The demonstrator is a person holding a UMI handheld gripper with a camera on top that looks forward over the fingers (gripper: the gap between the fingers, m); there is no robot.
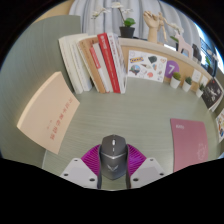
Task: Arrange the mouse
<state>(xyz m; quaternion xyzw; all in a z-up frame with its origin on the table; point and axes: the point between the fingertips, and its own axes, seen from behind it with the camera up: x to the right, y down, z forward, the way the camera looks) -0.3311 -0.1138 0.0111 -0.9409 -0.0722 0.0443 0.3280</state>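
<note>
A dark grey computer mouse [113, 156] sits between my gripper's [112, 168] two fingers, its nose pointing away from me over the pale green desk [130, 115]. The magenta pads [91, 160] press against both of its sides, so the fingers are shut on the mouse. The mouse's rear end is hidden low between the fingers. I cannot tell whether it rests on the desk or is lifted off it.
A beige booklet [50, 112] lies on the desk to the left. A dark red notebook [191, 140] lies to the right. Leaning books [97, 62] and a shelf with cards, a small plant [128, 26] and a wooden hand model [152, 24] stand beyond.
</note>
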